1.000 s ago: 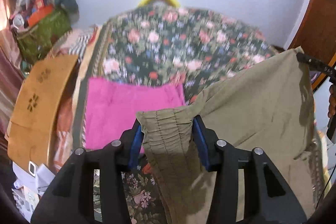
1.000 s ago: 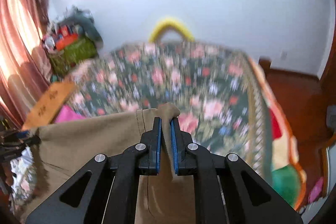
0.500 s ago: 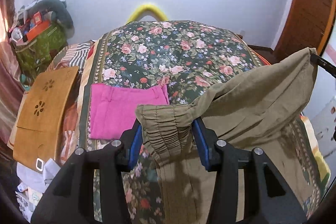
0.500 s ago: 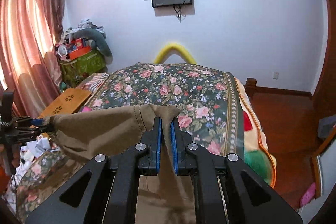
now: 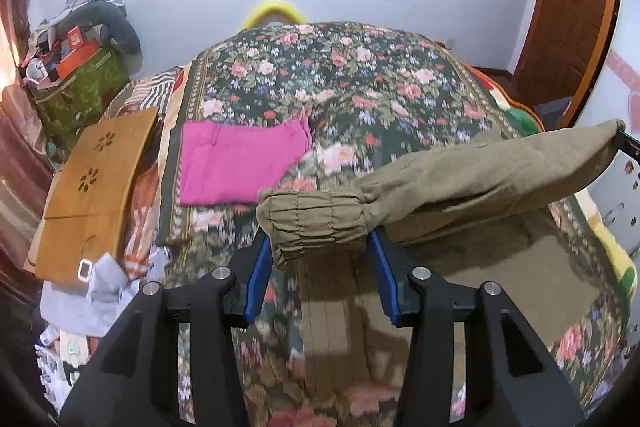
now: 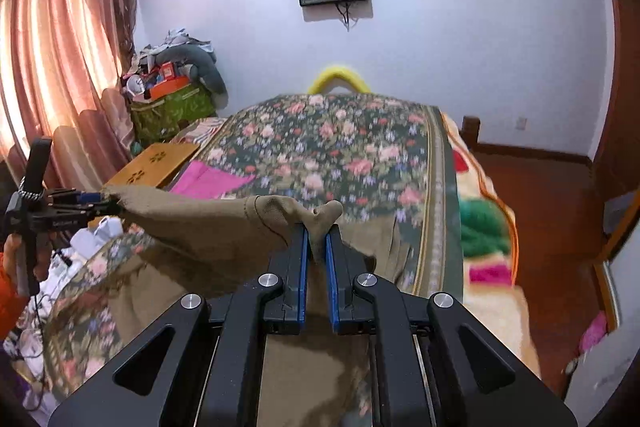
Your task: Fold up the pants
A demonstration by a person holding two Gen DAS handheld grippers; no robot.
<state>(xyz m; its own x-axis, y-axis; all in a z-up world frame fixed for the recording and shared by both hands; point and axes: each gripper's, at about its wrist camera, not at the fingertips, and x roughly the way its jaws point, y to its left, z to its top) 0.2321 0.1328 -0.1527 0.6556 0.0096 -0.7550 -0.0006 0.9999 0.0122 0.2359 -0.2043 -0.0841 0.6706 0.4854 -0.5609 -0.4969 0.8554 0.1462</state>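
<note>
Olive-khaki pants [image 5: 460,179] hang stretched between my two grippers above the floral bed [image 5: 340,87]. My left gripper [image 5: 316,247] is shut on the gathered elastic waistband at its left end. My right gripper [image 6: 316,239] is shut on the other waistband corner [image 6: 320,215]. The legs drape down onto the bedspread below [image 6: 312,367]. In the right wrist view the left gripper [image 6: 92,207] shows at the far left, holding the pants' edge. In the left wrist view the right gripper's tip [image 5: 628,143] shows at the far right.
Folded pink pants [image 5: 240,163] lie on the bed's left side. A wooden lap table [image 5: 96,187] sits left of them, with loose clothes [image 5: 100,291] below it. A cluttered green bag [image 5: 80,83] stands by the wall. A red blanket edge [image 6: 480,219] hangs on the right.
Both grippers have lowered the pants toward the bed and drawn the waistband taut; the cloth now spans lower and flatter, and more of the legs rests on the bedspread.
</note>
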